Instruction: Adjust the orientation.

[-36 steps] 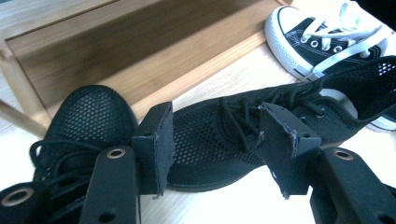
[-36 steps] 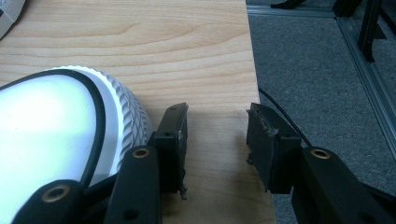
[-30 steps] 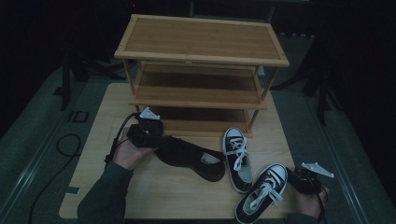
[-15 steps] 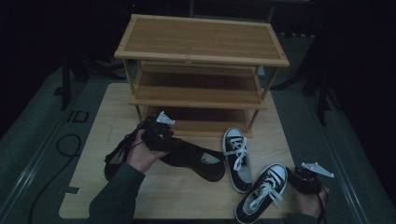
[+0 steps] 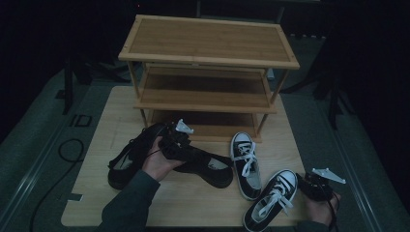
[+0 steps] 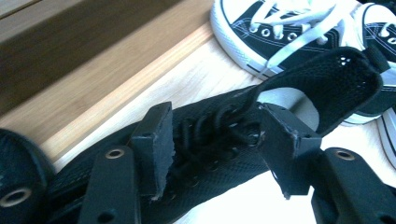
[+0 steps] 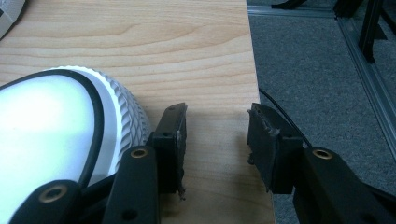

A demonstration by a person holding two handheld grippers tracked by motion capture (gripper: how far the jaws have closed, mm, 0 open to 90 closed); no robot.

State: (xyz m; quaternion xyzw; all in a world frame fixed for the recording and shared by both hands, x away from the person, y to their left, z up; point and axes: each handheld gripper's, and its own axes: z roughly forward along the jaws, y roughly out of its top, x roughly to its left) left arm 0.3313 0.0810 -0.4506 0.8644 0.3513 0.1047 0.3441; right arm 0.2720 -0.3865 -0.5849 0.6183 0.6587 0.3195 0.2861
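**Left gripper poised over a black mesh shoe in front of the shoe rack**

The left gripper (image 5: 180, 137) was over the laced middle of the black mesh lace-up shoe (image 5: 205, 164), its jaws spread wide, one on each side of the laces, with the pads not pressing on the shoe. This shoe lay on the light wooden tabletop (image 5: 193, 203) just before the bottom shelf of the three-tier bamboo shoe rack (image 5: 208, 53). A second black shoe (image 5: 128, 157) lay nearer the tabletop's left edge. The right gripper (image 5: 314, 186) rested near the front right corner, jaws wide with bare wood between them, its left jaw just beside the white rubber toe of a black-and-white canvas sneaker (image 5: 270, 198). The matching sneaker (image 5: 245, 162) lay between the black mesh shoe and that one.
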